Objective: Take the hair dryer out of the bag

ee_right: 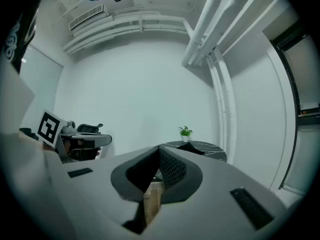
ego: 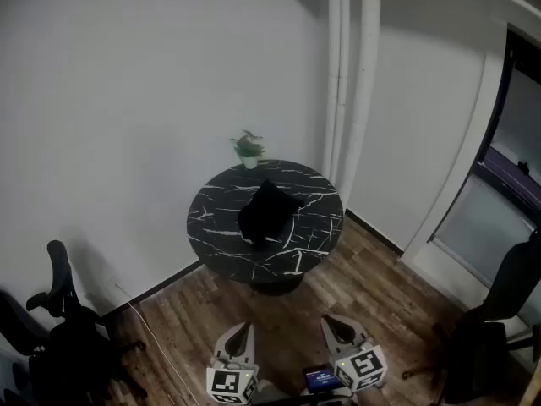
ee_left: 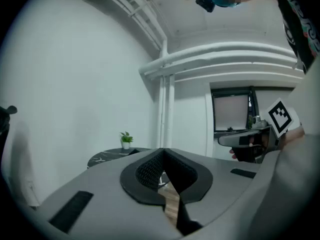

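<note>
Two grippers, the left gripper [ego: 240, 330] and the right gripper [ego: 335, 323], are held side by side low over the wooden floor [ego: 380, 294], each clenched tight with nothing between its jaws. The black bag [ego: 268, 212] lies near the middle of the round marble table [ego: 211, 227], straight ahead of both and well apart from them, with a small potted plant [ego: 248, 149] at the table's far edge. No hair dryer shows; presumably it is inside the bag. The bag sits between the two grippers' lines, slightly toward the left one, so neither arm looks clearly nearer; both must first close that gap.
</note>
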A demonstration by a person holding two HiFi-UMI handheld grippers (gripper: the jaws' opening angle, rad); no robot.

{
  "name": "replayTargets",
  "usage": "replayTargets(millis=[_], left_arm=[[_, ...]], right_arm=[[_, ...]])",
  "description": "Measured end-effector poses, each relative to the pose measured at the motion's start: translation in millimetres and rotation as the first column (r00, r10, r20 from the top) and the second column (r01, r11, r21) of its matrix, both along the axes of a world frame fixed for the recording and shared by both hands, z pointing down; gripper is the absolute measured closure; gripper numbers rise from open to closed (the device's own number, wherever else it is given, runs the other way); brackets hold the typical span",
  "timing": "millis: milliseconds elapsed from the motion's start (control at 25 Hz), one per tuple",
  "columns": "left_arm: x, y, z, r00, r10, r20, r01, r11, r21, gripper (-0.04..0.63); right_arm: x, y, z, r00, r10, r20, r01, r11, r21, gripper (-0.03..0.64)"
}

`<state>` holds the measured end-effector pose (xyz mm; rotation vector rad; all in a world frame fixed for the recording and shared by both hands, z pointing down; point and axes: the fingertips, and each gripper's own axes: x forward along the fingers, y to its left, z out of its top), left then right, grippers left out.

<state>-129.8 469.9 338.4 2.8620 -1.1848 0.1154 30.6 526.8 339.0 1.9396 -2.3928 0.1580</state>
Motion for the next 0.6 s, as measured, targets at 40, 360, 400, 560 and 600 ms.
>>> replayTargets(millis=[40, 360, 400, 560, 600], left_arm=[[0.4, 1.9, -2.1, 1.0, 0.003, -0.001, -0.003, 1.0, 0.001, 0.581], [-0.2, 8.9, -2.2, 1.0, -0.001, 0.023, 0.001, 1.0, 0.008, 0.581], [-0.2, 8.9, -2.3, 1.0, -0.002, 0.025, 0.002, 1.0, 0.008, 0.581], [0.1, 9.3, -2.6, 0.999, -0.006, 0.039, 0.005, 1.0, 0.016, 0.581], [0.0, 9.6, -1.5, 0.999, -0.006, 0.042, 0.005, 1.0, 0.017, 0.581]], right_arm=[[-0.5, 2.1, -2.2, 1.0, 0.004, 0.001, -0.004, 1.0, -0.004, 0.598], [-2.3, 9.7, -5.6, 1.0, 0.002, 0.001, -0.002, 1.0, -0.006, 0.599], [-2.3, 9.6, -5.8, 1.0, 0.001, -0.003, -0.001, 1.0, -0.007, 0.599], [-2.8, 9.7, -7.6, 1.0, -0.007, 0.008, 0.007, 1.0, -0.008, 0.6], [-2.7, 10.3, -8.1, 1.0, -0.009, 0.015, 0.009, 1.0, -0.005, 0.599]])
